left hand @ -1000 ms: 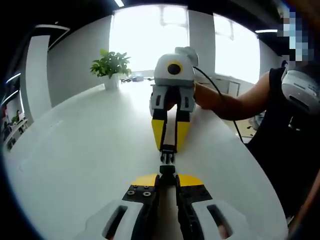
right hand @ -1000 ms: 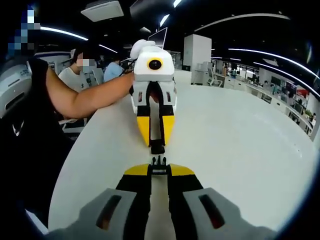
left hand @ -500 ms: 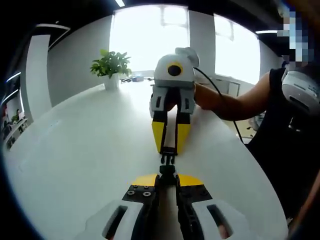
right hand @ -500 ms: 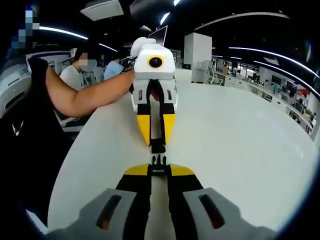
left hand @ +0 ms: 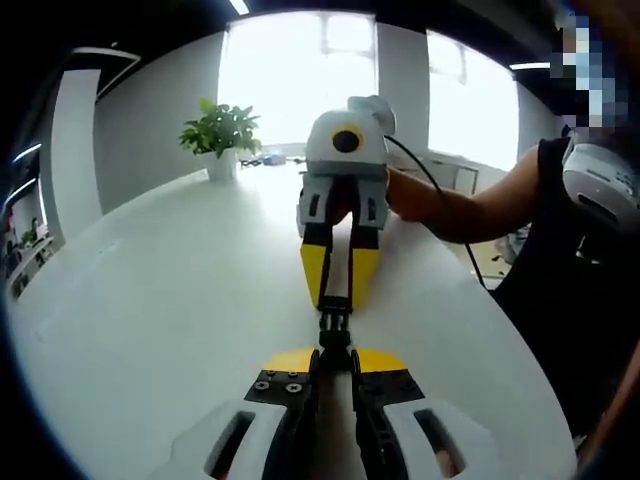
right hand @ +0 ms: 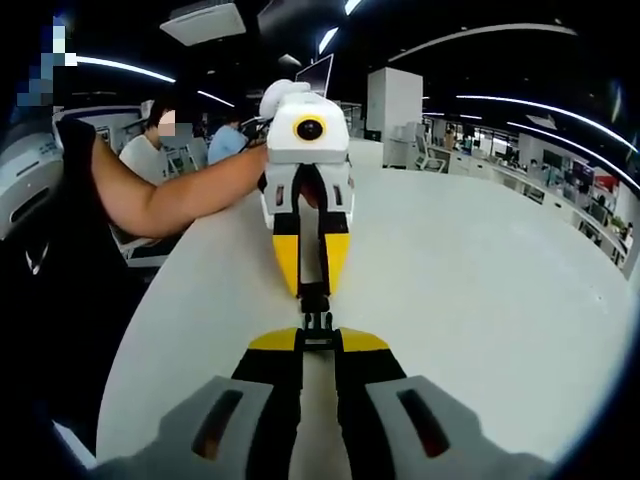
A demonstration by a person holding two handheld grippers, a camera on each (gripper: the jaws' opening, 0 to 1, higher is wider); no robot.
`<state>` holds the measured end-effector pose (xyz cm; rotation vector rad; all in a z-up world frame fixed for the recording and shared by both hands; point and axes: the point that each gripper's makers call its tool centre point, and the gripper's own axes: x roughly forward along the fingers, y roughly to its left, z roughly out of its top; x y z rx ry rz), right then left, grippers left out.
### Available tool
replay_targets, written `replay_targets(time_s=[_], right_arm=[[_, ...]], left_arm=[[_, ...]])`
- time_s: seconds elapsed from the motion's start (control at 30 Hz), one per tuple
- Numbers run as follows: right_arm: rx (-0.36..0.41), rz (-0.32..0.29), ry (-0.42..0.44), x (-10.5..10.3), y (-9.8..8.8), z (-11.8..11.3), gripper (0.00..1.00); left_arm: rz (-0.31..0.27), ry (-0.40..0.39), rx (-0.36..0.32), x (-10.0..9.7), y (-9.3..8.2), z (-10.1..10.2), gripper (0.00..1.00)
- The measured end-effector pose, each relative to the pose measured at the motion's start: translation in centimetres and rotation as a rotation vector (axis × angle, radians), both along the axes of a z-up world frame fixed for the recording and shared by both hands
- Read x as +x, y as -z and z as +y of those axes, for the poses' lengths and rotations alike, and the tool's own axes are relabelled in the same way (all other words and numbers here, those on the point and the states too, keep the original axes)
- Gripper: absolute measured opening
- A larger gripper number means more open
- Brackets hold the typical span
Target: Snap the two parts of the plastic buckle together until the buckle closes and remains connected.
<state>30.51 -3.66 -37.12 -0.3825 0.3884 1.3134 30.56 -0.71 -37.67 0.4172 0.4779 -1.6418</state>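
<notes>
At the bottom centre of the left gripper view, my left gripper [left hand: 335,352] has its fingers pinched nearly shut on the socket half of the buckle [left hand: 335,340], a small black piece poking out just past the yellow tips. In the right gripper view my right gripper [right hand: 318,340] is closed the same way on the pronged half of the buckle [right hand: 318,322], also at bottom centre. The two halves meet nose to nose in the middle of each frame, touching or just entering one another; I cannot tell from these pictures whether the prongs have latched. I judge this to be the mating step itself, with alignment done and the push under way. What it calls for next is a straight, firm press along the shared line, without twisting, until the catch seats, then a gentle pull to check that it holds. Beneath lies the white tabletop [left hand: 160,300], and beyond it, upper left in the left gripper view, a potted plant [left hand: 222,130].
</notes>
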Motion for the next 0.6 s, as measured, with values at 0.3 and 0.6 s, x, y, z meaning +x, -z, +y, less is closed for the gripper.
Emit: replay_targets(time_s=[0.3, 0.6], right_arm=[[0.0, 0.003, -0.002, 0.03, 0.06, 0.07, 0.11], [0.006, 0.001, -0.003, 0.04, -0.08, 0.12, 0.11]], left_arm=[[0.0, 0.002, -0.003, 0.01, -0.01, 0.01, 0.11], [0.004, 0.003, -0.007, -0.07, -0.07, 0.04, 0.11]])
